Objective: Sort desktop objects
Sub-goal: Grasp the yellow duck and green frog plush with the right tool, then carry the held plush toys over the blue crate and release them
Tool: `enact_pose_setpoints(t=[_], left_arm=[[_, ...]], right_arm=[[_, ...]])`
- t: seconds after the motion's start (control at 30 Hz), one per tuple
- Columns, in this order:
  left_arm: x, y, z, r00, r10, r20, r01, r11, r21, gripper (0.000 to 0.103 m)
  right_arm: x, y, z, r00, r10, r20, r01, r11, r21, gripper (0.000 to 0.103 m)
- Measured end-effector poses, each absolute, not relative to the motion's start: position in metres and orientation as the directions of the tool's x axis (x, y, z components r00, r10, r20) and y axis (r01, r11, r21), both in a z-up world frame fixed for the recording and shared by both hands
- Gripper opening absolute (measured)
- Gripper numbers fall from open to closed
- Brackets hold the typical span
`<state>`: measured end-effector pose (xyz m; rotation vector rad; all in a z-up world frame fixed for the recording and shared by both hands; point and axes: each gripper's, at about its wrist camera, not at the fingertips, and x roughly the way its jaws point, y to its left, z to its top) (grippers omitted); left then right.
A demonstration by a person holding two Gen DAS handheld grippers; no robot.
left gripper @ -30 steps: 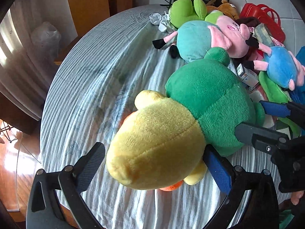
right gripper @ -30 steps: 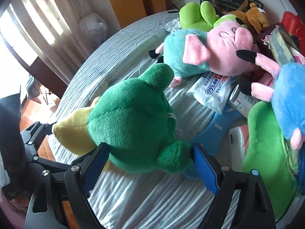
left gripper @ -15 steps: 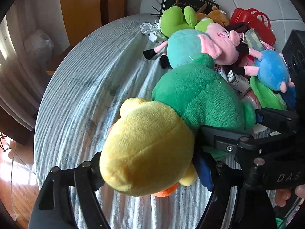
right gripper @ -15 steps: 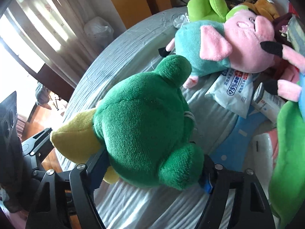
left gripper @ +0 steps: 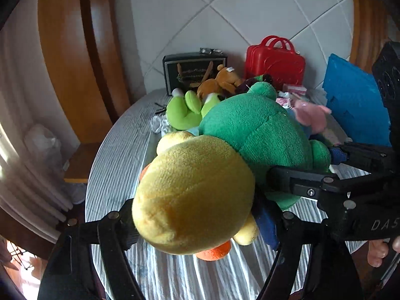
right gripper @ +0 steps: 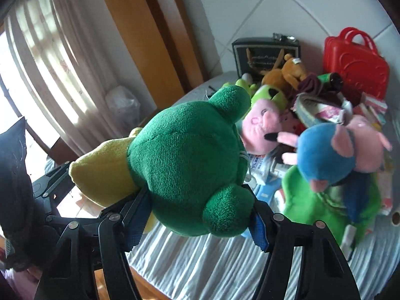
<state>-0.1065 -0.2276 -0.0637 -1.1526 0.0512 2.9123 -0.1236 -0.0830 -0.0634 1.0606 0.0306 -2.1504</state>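
Both grippers are clamped on one soft toy, a plush with a round green head and a yellow body (left gripper: 225, 165). The left gripper (left gripper: 197, 227) squeezes the yellow body between its blue-padded fingers, and the right gripper (right gripper: 200, 210) pinches the green head end. The toy looks raised clear of the grey striped tablecloth (left gripper: 117, 165), with only its orange foot hanging low near the cloth.

As a judgement, the sorting is at an early stage: this one toy is in hand and not yet set anywhere. The rest lies heaped together at the far side of the table: a lime-green plush (left gripper: 183, 112), a brown plush animal (left gripper: 220, 82), a pink pig plush (right gripper: 262, 127), a blue-bodied pig plush (right gripper: 325, 152), and a bright green fabric piece (right gripper: 322, 215) under it. Small packets and boxes are mixed in between them. A red plastic case with handles (left gripper: 275, 62) and a dark framed picture (left gripper: 193, 71) stand against the tiled wall. No sorted group or target container can be made out yet
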Motion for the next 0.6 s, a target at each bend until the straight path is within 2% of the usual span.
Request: enact_pose_setpoints(t=[0.3,0.6], left_arm=[[-0.107,-0.144,0.005,-0.811,0.157,-0.564,-0.22,-0.974,0.046,0.075],[-0.122,0.0,0.061,-0.838,0.3,-0.457,-0.372,-0.925,0.075,0.075]], right_arm=[[-0.098,0.008,0.011,-0.617,-0.503,-0.605,0.481,-0.85,0.215,0.069],[-0.096,0.138,0.066,-0.765,-0.38,-0.52,0.353,-0.923,0.155,0.069]])
